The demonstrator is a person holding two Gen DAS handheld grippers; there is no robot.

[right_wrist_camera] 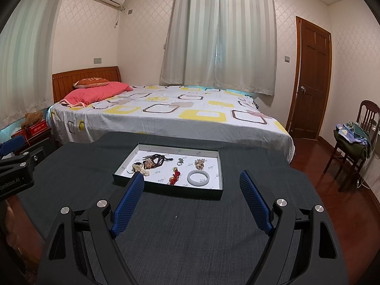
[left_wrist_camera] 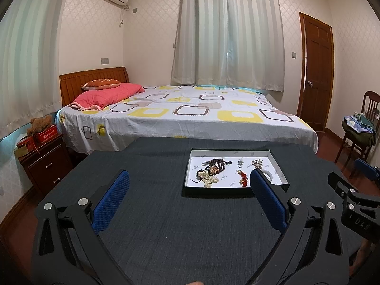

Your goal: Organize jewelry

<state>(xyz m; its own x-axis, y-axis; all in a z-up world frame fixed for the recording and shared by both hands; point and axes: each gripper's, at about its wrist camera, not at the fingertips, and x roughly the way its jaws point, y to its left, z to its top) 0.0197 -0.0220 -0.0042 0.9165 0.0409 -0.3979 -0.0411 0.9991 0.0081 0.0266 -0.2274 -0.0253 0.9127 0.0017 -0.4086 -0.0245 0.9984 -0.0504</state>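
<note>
A shallow black box with a white floor (left_wrist_camera: 280,163) (right_wrist_camera: 219,168) lies on the dark grey table. It holds a heap of dark and pearl bead strings (left_wrist_camera: 211,169) (right_wrist_camera: 149,162), a small ring (left_wrist_camera: 239,165) (right_wrist_camera: 179,162), a pale cluster brooch (left_wrist_camera: 257,163) (right_wrist_camera: 199,163), a red bead piece (left_wrist_camera: 242,177) (right_wrist_camera: 175,177) and a white bangle (right_wrist_camera: 198,178), half hidden by my finger in the left wrist view (left_wrist_camera: 267,174). My left gripper (left_wrist_camera: 190,180) is open and empty, short of the box. My right gripper (right_wrist_camera: 192,180) is open and empty at the box's near wall.
The table's grey cloth (right_wrist_camera: 185,232) is bare in front of the box. Behind the table stands a bed (left_wrist_camera: 180,114). A nightstand with red boxes (left_wrist_camera: 45,156) is at the left, a chair with clothes (right_wrist_camera: 353,140) and a door (right_wrist_camera: 311,78) at the right.
</note>
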